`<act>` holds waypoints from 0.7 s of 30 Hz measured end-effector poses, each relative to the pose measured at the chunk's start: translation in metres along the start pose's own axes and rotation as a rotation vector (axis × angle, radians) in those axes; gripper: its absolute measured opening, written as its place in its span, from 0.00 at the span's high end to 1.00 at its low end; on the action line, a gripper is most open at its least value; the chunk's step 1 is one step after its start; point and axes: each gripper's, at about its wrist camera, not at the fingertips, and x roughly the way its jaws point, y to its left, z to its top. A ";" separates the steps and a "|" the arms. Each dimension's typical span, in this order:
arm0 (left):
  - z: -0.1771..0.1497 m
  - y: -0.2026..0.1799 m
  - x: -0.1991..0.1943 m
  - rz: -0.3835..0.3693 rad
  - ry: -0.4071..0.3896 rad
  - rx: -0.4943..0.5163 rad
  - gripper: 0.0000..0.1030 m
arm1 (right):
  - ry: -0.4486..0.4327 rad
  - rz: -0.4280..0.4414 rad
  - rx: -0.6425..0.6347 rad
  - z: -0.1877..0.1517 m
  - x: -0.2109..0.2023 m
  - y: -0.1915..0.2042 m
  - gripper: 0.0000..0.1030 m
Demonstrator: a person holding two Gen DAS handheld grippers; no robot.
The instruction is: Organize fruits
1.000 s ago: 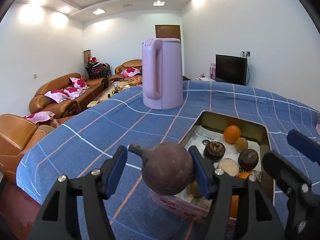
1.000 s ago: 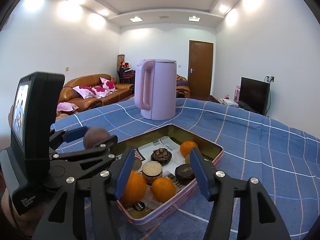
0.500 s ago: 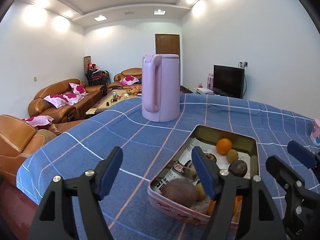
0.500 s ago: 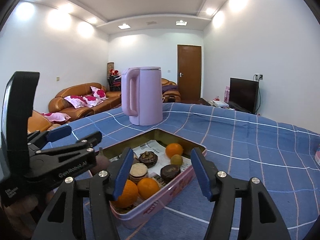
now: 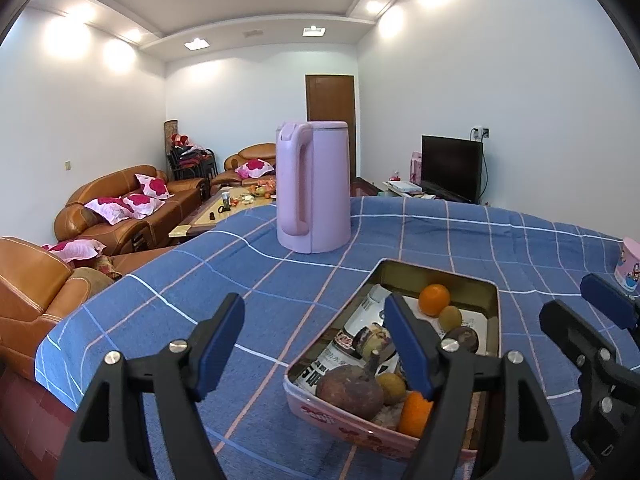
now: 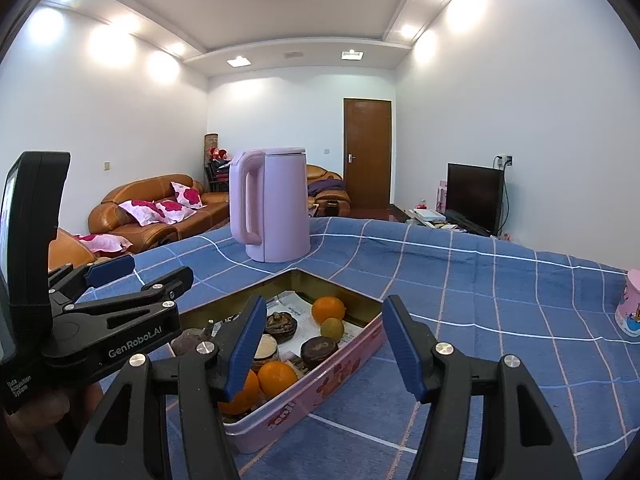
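Left claw (image 5: 316, 344): spread wide and holding nothing; its jaws have just been opening, and only the blue checked cloth and the near end of the tin show between them.
Right claw (image 6: 322, 344): spread partway, holding nothing, hovering above the near side of the tin.
Dark stemmed fruit (image 5: 350, 385): lies in the tin's near corner, free of both claws, stem up, touching a small yellow-green fruit (image 5: 391, 387) beside it.
Tin (image 5: 493, 320): a pink rectangular tin lined with printed paper, sitting on the worktop (image 5: 248, 280) in front of the pink kettle (image 5: 314, 186).
Other fruit in the tin: 1 orange (image 5: 434, 299) at the far end with a green-yellow fruit (image 5: 450, 317) just beside it; 2 oranges (image 6: 276, 378) at the near end; several dark round pieces (image 6: 319, 349) in the middle, too small to name.
Done: as far as the views show, every fruit in sight sits inside the tin; the dark stemmed fruit appears to be placed.
Left: no loose fruit shows on the cloth in either view, so the collecting looks near its end or finished; parts of the worktop behind the claws stay hidden, so I cannot rule out more.
Not task items: a pink cartoon cup (image 6: 632, 308) stands well apart at the right edge of the worktop.
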 end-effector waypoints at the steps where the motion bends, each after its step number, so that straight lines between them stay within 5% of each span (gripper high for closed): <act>1: 0.000 0.000 0.000 0.000 -0.002 0.001 0.26 | -0.002 -0.002 0.000 0.000 -0.001 0.000 0.40; 21: 0.006 -0.010 -0.013 -0.027 -0.038 0.016 0.04 | -0.026 -0.047 0.017 0.001 -0.017 -0.017 0.39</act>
